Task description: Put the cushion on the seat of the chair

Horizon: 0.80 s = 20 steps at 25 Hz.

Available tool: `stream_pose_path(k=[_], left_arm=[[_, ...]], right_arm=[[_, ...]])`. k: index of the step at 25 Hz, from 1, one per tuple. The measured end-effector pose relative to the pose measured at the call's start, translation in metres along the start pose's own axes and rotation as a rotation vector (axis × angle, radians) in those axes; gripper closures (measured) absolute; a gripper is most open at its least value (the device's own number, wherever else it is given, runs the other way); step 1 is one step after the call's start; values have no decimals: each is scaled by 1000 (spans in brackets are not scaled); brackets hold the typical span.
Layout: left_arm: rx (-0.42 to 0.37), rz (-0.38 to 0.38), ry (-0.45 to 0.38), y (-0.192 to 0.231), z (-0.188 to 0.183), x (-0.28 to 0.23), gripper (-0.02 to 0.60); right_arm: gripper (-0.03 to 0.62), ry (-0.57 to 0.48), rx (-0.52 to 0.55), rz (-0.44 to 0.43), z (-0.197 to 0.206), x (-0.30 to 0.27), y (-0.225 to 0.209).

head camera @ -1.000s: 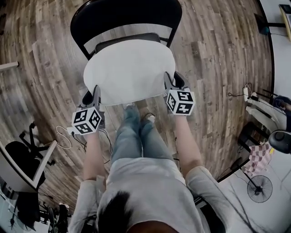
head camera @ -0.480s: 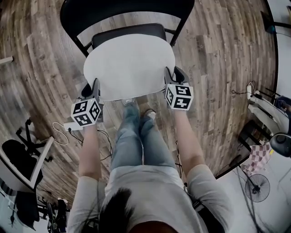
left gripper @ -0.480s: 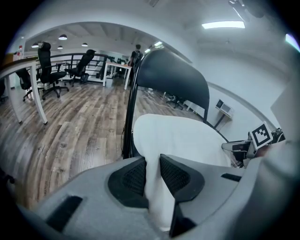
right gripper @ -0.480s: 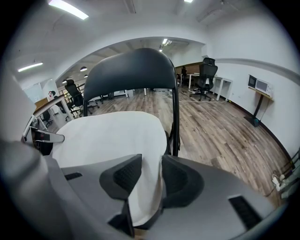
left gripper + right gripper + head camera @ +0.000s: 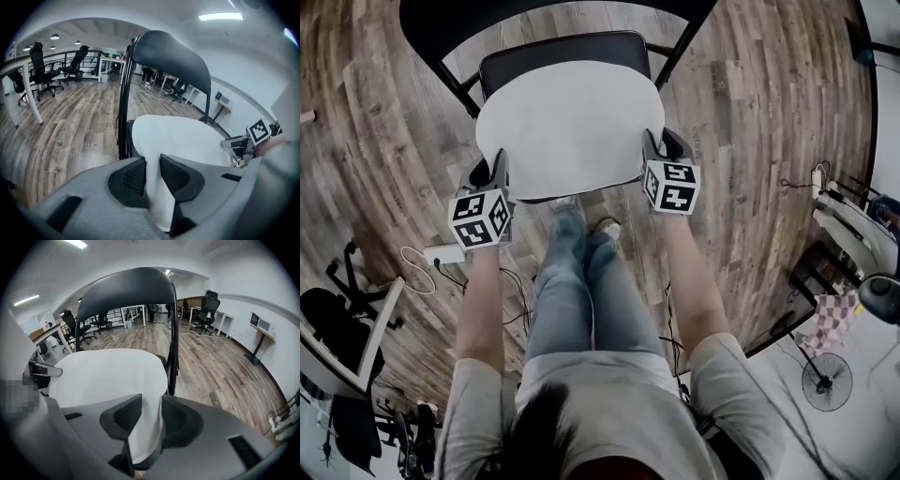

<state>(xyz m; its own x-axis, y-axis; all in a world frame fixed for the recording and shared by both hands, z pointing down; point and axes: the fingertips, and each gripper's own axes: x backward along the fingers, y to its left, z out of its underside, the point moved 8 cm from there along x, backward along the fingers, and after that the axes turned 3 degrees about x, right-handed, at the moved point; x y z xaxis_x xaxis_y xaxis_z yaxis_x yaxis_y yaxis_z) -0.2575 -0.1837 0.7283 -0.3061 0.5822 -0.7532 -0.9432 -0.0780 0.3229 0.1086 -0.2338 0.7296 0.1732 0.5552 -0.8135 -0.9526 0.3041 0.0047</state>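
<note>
A round white cushion (image 5: 567, 127) lies flat over the black seat (image 5: 562, 49) of a black chair, covering most of it. My left gripper (image 5: 492, 178) is shut on the cushion's (image 5: 180, 140) near left edge, its pads pinching the white rim. At the near right edge my right gripper (image 5: 659, 155) is shut on the cushion (image 5: 105, 373) in the same way. The chair's curved backrest (image 5: 171, 51) rises just beyond the cushion and shows as the chair back (image 5: 126, 287) in the right gripper view. Whether the cushion rests on the seat or hangs just above it I cannot tell.
Wooden floor (image 5: 750, 141) surrounds the chair. The person's legs and feet (image 5: 581, 234) stand right in front of the seat. A power strip with cable (image 5: 436, 255) lies at the left, a fan (image 5: 823, 382) and cables at the right. Office chairs and desks (image 5: 47, 70) stand far behind.
Both grippers have come down with the cushion toward the seat. The chair back has slid toward the top edge of the head view.
</note>
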Motion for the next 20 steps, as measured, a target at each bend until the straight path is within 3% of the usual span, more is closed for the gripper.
stream_pose_path(k=[13,20], left_arm=[[-8,-1,60,8,18,-29,512],[14,17,93,14,21,-39,508]], right_arm=[[473,48,72,5,11,-31,-4],[473,72,59,7,18,-40,-8]])
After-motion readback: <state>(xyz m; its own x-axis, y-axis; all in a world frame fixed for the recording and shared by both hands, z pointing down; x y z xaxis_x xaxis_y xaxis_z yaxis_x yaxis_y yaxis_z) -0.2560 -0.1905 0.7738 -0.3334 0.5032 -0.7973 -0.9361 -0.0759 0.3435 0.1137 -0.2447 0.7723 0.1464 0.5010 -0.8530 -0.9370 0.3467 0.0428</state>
